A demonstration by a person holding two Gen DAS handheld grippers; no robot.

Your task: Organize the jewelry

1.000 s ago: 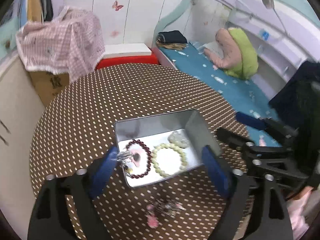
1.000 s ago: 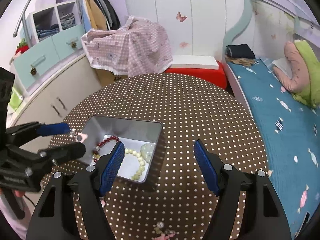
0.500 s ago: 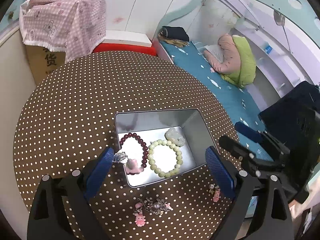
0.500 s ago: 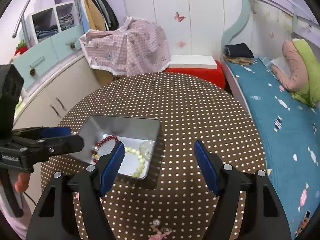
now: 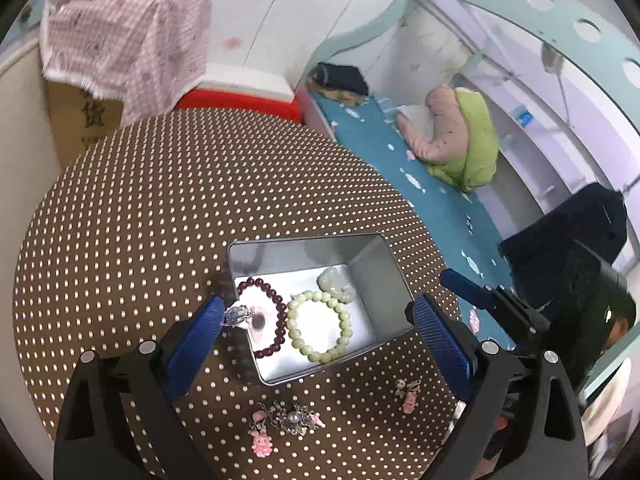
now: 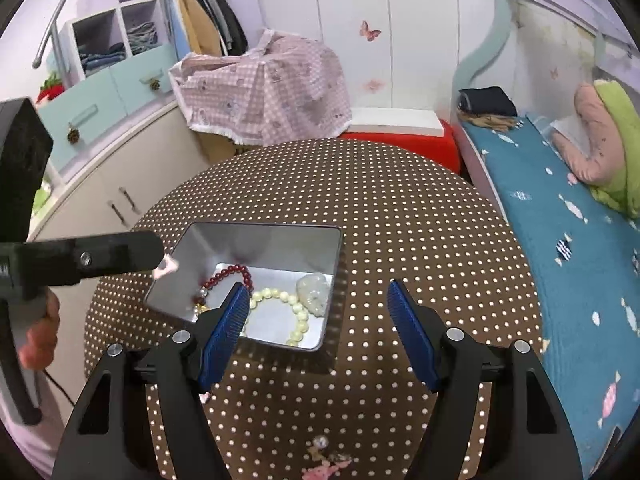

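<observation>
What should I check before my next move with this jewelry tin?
1. Left claw open: ok.
2. Pink charm free of the claw's finger: cannot tell; it sits at the fingertip, over the tin rim.
3. Room in tin: ok; red bracelet, green bracelet and pale stone leave bare floor.
4. Right claw open and empty: ok.
5. All jewelry in tin: not ok; charm cluster and small pink piece lie on the table.

Dark red bead bracelet (image 6: 224, 280) partly hidden behind right gripper's blue left finger pad (image 6: 224, 336). Pink charm cluster (image 6: 326, 464) cut off by bottom edge in right wrist view. Small pink-and-silver charm (image 5: 250, 316) at left gripper's fingertip blurred; attachment unclear.
</observation>
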